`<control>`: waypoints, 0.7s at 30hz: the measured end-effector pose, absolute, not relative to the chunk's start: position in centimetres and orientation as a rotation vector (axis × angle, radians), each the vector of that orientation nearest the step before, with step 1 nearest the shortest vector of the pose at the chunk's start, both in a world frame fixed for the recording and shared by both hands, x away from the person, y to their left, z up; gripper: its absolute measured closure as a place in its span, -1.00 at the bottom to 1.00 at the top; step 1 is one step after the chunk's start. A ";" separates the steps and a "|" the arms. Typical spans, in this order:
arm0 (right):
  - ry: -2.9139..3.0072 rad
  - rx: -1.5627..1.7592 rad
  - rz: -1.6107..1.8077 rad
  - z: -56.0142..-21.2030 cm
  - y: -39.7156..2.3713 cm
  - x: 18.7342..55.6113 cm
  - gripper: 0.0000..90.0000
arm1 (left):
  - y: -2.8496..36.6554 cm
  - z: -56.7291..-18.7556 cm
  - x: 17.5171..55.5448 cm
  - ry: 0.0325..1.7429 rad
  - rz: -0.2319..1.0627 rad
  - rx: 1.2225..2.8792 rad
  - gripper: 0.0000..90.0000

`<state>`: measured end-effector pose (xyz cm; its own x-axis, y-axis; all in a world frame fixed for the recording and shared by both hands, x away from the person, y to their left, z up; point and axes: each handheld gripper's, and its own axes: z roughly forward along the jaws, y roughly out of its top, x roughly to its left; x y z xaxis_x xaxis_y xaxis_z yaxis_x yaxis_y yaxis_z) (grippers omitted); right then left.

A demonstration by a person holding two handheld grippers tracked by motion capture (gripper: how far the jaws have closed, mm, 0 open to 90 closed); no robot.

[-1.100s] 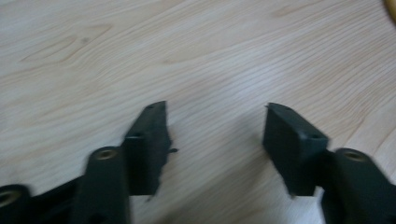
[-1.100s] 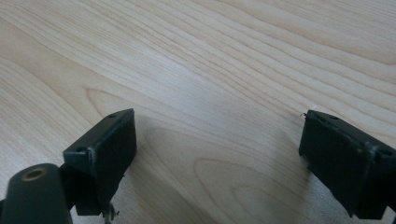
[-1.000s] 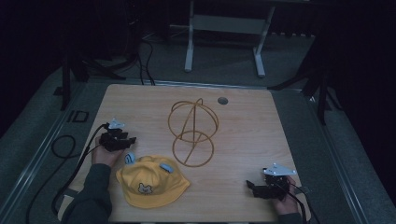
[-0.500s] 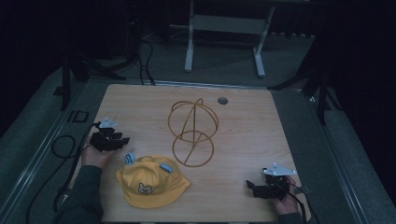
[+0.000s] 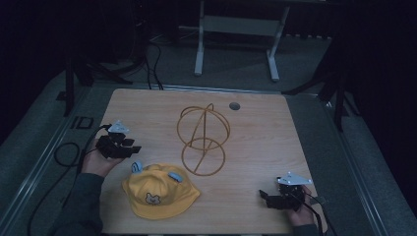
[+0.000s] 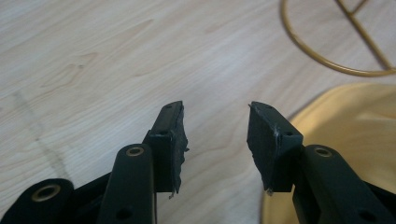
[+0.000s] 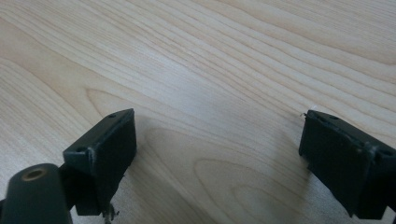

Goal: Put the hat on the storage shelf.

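The left gripper (image 5: 129,147) sat part-open and empty beside the yellow hat (image 5: 158,192), likely soft, light and best pinched at its brim, near the gold wire stand (image 5: 202,138), while the right gripper (image 5: 268,199) gaped wide, empty.

The table (image 5: 147,113) is pale wood with a wavy grain. In the lower middle of the high view the hat (image 5: 160,192) is yellow, with two light blue ears and a small white patch on its front that looks like an animal face. The wire stand (image 5: 202,138) at the centre is golden. Both the left gripper (image 6: 217,135) and the right gripper (image 7: 217,158) are black.
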<state>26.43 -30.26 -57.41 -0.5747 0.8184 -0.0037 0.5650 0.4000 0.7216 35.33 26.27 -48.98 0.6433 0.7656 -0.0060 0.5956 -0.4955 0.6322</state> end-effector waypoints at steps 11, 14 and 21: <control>2.304 1.195 0.980 -57.4 -30.3 26.4 -0.76 | 24.4 -46.5 34.0 0.957 0.352 2.367 0.24; 2.305 1.195 0.980 -57.4 -30.3 26.4 -0.75 | 23.8 -46.0 33.5 0.919 0.342 2.393 0.23; 2.304 1.191 0.980 -57.4 -30.3 26.5 -0.76 | 22.7 -45.0 32.6 0.854 0.314 2.428 0.24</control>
<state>26.45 -30.28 -57.41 -0.5760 0.8174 -0.0066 0.5620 0.4019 0.7229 32.62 22.74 -45.02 0.7717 0.6348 0.0383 0.5086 -0.6522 0.5621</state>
